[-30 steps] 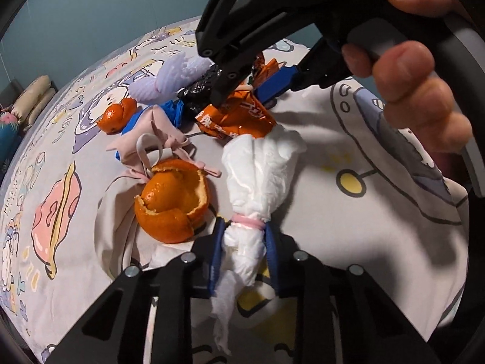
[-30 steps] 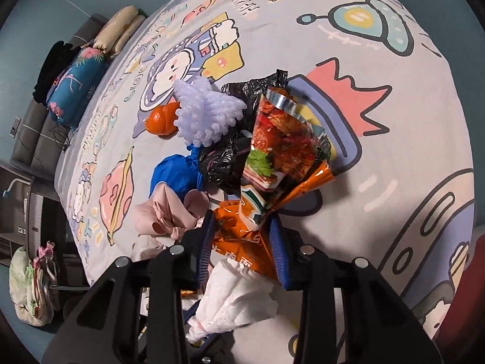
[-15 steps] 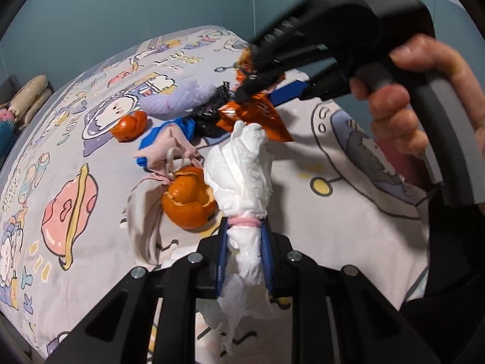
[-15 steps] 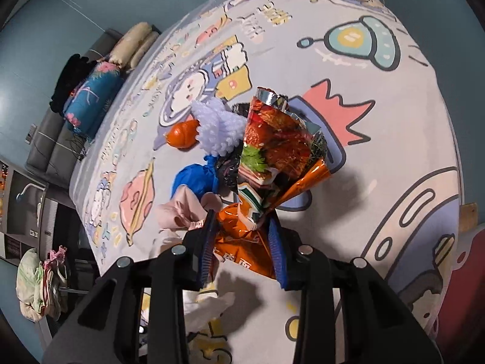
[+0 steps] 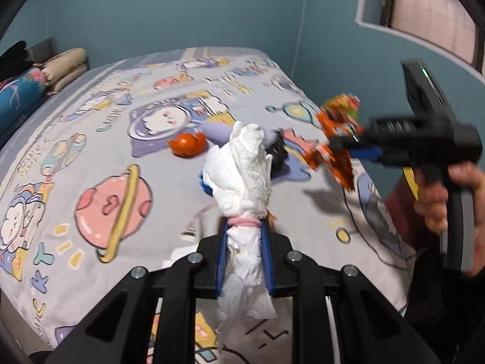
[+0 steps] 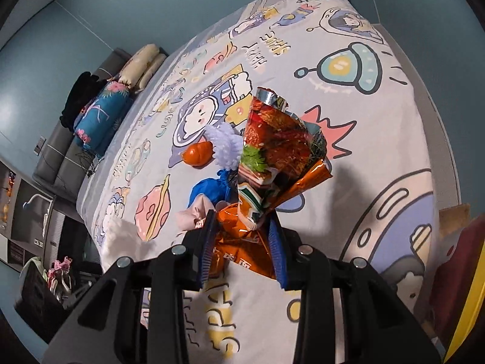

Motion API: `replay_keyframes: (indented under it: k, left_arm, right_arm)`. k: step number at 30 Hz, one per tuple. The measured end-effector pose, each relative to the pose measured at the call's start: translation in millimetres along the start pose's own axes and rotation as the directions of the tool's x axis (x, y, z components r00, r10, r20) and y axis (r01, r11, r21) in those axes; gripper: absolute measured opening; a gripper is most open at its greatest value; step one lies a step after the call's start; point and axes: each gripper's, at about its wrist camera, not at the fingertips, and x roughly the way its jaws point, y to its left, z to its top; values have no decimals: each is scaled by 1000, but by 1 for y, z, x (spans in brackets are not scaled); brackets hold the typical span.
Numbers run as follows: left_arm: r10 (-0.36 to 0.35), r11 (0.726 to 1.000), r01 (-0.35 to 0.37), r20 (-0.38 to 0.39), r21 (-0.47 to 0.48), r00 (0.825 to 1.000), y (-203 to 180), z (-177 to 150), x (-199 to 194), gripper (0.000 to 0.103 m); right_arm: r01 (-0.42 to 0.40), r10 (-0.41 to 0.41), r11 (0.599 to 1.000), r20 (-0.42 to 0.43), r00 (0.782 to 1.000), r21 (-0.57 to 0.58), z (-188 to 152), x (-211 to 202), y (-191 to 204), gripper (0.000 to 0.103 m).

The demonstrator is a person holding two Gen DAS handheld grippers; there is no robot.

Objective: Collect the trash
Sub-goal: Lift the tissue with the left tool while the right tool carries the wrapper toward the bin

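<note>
My left gripper (image 5: 243, 236) is shut on a white tissue bundle (image 5: 242, 176) tied with a pink band, held upright above the bed. My right gripper (image 6: 242, 236) is shut on crumpled orange snack wrappers (image 6: 279, 151), also lifted off the bed; in the left wrist view the same right gripper (image 5: 339, 148) shows at the right with the snack wrappers (image 5: 336, 139) and a person's hand (image 5: 436, 200) on its handle. On the cartoon bedsheet (image 6: 363, 121) lie an orange peel (image 6: 197, 154), a white foam net (image 6: 225, 145), a blue bag (image 6: 206, 189), a pink cloth (image 6: 194, 215) and a black bag (image 5: 277, 154).
Pillows and a folded blue quilt (image 6: 100, 115) lie at the head of the bed. Teal walls (image 5: 182, 9) surround the bed, with a window (image 5: 430, 9) at the upper right. Furniture and clutter (image 6: 45, 273) stand beside the bed's left edge.
Both grippers rose off the bed with their loads. The tissue bundle left the orange peel beside it, and the snack wrappers lifted away from the pile. The views now take in more of the room.
</note>
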Motion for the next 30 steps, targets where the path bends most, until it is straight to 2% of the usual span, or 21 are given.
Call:
replay_keyframes:
  k: [6,12,21,30]
  left_arm:
    - [28,998,-26,40,-64,999,20,12,-13,18]
    - [47,996,-43,58,-73,997,21,17,-18,18]
    - [36,998,-32,64,-55,997,0,29,-13,18]
    - [-2,1000,3,67,-13,998,-40,47,-9,18]
  right_arm:
    - [11,-11,1000,9,1000,-10,-4,-14,6,32]
    - [28,-27,999,28,999,-44,-7,-35,15,32]
    - [86,-78,993,87,993,-85,-15,-87,10,32]
    - [142,-131,988,160,978,-56,-24,-140,-18,32]
